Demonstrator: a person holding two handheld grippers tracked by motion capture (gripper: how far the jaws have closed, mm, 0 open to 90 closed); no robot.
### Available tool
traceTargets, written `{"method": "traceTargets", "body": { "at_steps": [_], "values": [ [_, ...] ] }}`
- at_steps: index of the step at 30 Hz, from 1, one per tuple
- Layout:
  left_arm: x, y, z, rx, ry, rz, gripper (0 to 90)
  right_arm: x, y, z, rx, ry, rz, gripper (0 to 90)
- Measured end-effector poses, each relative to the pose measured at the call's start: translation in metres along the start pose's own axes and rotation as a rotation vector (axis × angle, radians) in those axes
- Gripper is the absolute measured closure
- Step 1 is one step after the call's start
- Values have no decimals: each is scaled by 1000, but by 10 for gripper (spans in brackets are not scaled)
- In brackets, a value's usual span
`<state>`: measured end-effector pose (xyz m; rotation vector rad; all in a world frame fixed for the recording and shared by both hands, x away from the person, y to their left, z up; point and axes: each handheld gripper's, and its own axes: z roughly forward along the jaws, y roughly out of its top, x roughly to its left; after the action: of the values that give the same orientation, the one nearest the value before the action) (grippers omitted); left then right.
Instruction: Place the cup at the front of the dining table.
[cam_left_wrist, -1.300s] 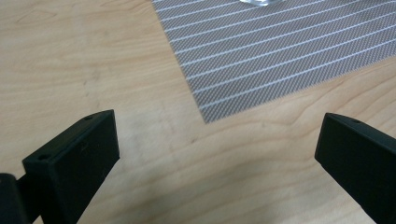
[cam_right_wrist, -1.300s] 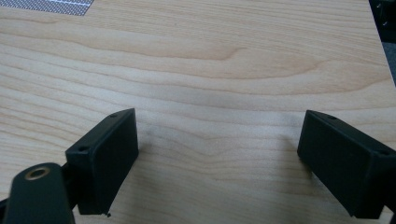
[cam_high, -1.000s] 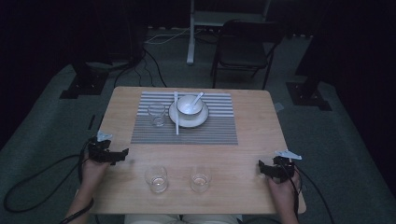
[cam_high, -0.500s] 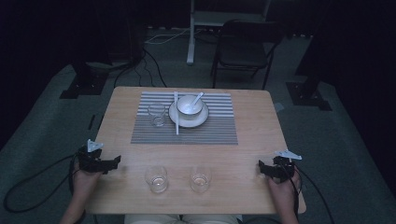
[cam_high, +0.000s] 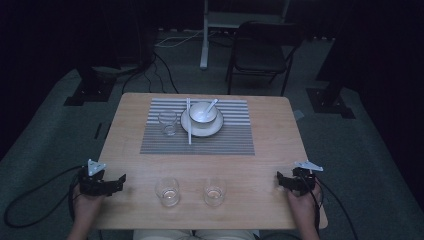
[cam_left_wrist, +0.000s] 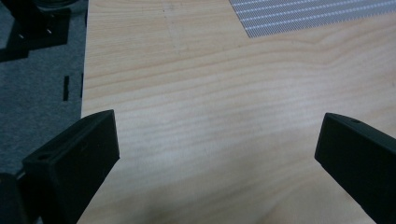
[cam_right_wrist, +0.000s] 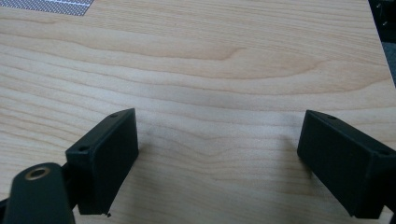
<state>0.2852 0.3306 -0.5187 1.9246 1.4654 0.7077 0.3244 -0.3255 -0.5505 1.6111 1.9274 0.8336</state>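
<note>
**Two open tools flanked a pair of glasses at the near edge**

The wooden surface (cam_high: 270, 150) carried a striped placemat (cam_high: 230, 140) toward its far side. On the mat stood a white plate (cam_high: 202, 128) with a bowl (cam_high: 202, 113) and spoon (cam_high: 212, 104) in it, a long chopstick-like stick (cam_high: 189, 121) lying beside, and one empty glass (cam_high: 168, 122).

Nearer the person stood two small clear glasses, the left glass (cam_high: 167, 191) and the right glass (cam_high: 214, 192), apart from each other and upright. The left tool (cam_high: 120, 180) rested at the surface's left edge, jaws spread wide and empty; the right tool (cam_high: 281, 181) sat near the right edge, likewise wide open on nothing.

The glasses looked light but rigid, slippery and breakable. A hold low around the wall, jaws on opposite sides and closed gently, seemed safest; pinching the thin rim would risk tipping or chipping.
</note>
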Motion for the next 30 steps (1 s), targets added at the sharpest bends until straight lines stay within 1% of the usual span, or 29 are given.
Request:
{"method": "traceTargets", "body": {
  "at_steps": [4,5,6,7,9,12,13,14,15,17,19,21,23,25,28,30],
  "values": [
    [0,-8,-5,-13,15,-11,0,0,0,0,0,0,0,118],
    [-1,-9,-6,-14,32,-14,0,0,0,0,0,0,1,118],
    [-1,-11,-7,-17,39,-18,0,0,0,0,0,0,0,118],
    [-1,-12,-9,-23,38,-22,0,0,0,0,0,0,0,118],
    [-1,-15,-13,-26,52,-21,0,0,0,0,0,0,0,118],
    [-3,-20,-21,-32,51,-28,0,0,0,0,0,0,0,118],
    [-4,-22,-23,-28,48,-27,0,0,0,0,0,0,0,118],
    [-5,-24,-26,-28,55,-22,0,0,0,0,0,0,0,118],
    [-6,-27,-28,-38,61,-13,0,0,0,0,0,0,0,118],
    [-7,-31,-32,-52,87,0,0,0,0,0,0,0,-1,118],
    [-5,-34,-36,-62,81,-2,0,0,0,0,0,0,0,119],
    [-4,-37,-38,-62,104,-3,0,0,0,0,0,0,0,118],
    [-3,-39,-41,-70,99,-6,0,0,0,0,0,0,0,118],
    [-3,-42,-44,-59,108,6,0,0,0,0,0,0,0,118],
    [-3,-48,-50,-57,97,10,0,0,0,0,0,0,0,118],
    [-4,-54,-53,-61,81,14,0,0,0,0,0,0,0,118]
  ]
}}
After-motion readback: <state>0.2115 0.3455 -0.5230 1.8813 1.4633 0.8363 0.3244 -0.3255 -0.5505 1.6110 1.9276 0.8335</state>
